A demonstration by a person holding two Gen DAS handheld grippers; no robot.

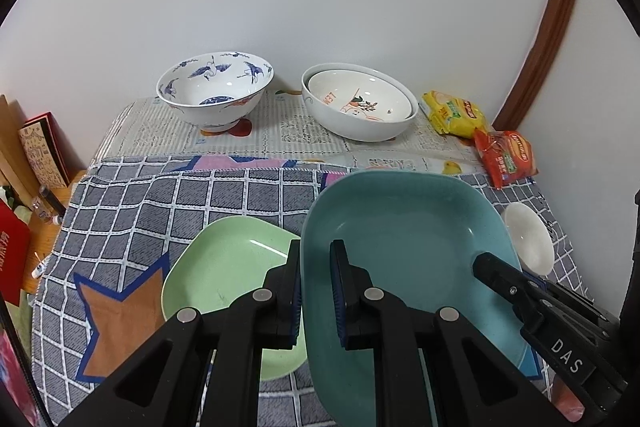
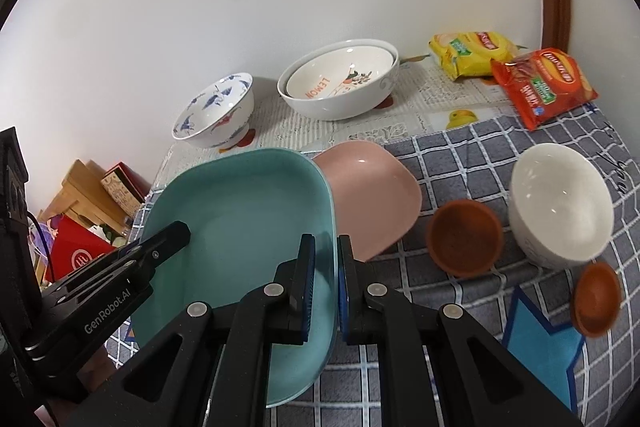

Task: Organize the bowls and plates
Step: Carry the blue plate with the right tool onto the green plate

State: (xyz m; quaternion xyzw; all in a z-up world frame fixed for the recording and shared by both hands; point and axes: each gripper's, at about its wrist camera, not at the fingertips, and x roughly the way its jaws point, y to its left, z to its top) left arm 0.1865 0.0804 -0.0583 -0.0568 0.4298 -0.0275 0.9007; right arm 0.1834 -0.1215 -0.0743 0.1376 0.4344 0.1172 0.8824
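A teal square plate (image 1: 404,227) is held up over the table by both grippers. My left gripper (image 1: 316,291) is shut on its left rim. My right gripper (image 2: 326,285) is shut on its right rim (image 2: 240,211). A light green plate (image 1: 224,275) lies under its left side. A pink plate (image 2: 372,195) lies under its right side. A blue-patterned bowl (image 1: 214,91) and a nested pair of white bowls (image 1: 360,103) stand at the back. A white bowl (image 2: 560,203) and two brown bowls (image 2: 464,235) (image 2: 596,299) sit at the right.
Yellow (image 2: 472,53) and red (image 2: 544,87) snack packets lie at the back right. A grey checked cloth (image 1: 160,199) covers the table. Boxes and clutter (image 1: 36,155) stand beyond the left edge. A wall is close behind.
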